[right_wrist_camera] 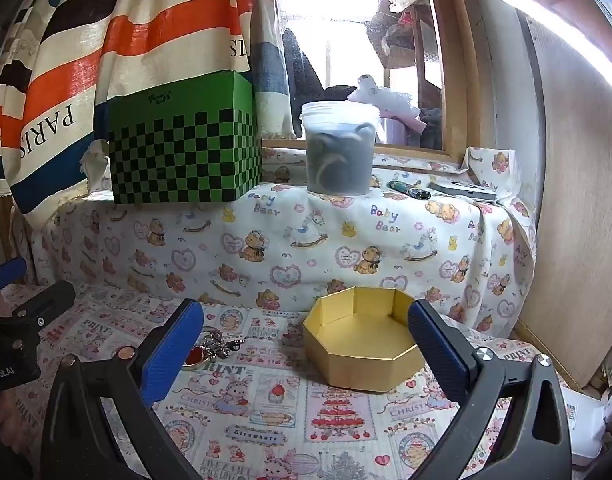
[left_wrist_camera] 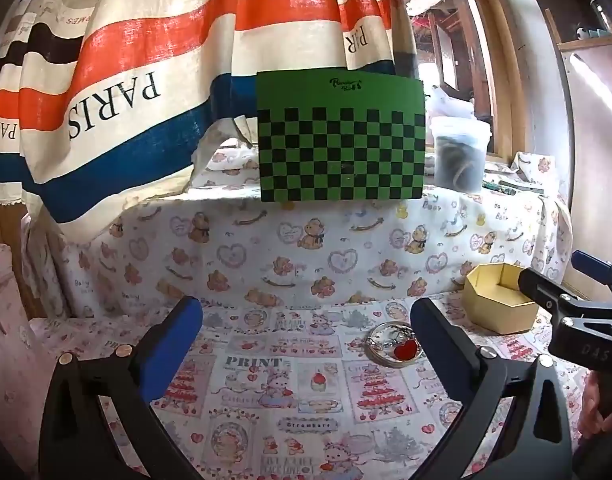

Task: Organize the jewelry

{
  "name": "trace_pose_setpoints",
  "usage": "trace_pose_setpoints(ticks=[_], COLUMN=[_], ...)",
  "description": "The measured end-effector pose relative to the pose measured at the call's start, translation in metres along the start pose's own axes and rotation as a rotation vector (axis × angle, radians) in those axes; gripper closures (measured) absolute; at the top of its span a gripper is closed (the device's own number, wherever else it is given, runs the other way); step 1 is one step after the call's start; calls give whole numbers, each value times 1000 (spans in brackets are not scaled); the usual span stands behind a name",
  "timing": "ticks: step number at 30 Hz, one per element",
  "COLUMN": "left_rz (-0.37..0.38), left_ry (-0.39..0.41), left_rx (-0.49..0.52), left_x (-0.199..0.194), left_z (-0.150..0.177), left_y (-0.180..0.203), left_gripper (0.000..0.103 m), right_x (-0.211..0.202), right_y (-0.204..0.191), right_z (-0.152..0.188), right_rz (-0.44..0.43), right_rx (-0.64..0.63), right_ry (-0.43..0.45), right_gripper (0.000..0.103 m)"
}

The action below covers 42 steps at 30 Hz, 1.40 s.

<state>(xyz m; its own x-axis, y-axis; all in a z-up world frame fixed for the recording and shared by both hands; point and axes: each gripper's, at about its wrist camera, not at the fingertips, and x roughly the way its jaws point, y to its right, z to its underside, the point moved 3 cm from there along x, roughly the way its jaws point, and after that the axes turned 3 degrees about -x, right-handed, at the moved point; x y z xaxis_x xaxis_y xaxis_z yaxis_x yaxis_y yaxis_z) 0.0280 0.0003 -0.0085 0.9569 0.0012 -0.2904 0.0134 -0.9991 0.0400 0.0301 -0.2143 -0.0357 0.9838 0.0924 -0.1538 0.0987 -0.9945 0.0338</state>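
Jewelry lies just beside the left gripper, right of centre; both grippers' jaws spread wide, gold box empty

Daylight glare through window, bright tube lamp, fisheye bending, dark corners.

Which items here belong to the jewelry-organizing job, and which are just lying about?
Job:
- red heart charm with its silver rings
- gold box, open
- left gripper and right gripper, both open

Lying about:
- green checkered box
- plastic tub
- lighter
- striped curtain
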Motion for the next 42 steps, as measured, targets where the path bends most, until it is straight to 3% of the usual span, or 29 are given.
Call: trace_pose_setpoints(ticks=[34, 39, 42], left_rz=[4, -43, -23], left_ry=[17, 17, 9], left_rx=[5, 3, 12], left_x=[2, -1, 1], left_z=[-1, 0, 0], left_y=[1, -1, 0], left_gripper=[0, 0, 0], right_x=[2, 6, 7], right_y=[-1, 0, 0], right_z=[1, 1, 2], right_rz=[-9, 3, 7], right_rx=[-8, -10, -13], right_ry=[-13, -35, -44], right_gripper=[0, 0, 0])
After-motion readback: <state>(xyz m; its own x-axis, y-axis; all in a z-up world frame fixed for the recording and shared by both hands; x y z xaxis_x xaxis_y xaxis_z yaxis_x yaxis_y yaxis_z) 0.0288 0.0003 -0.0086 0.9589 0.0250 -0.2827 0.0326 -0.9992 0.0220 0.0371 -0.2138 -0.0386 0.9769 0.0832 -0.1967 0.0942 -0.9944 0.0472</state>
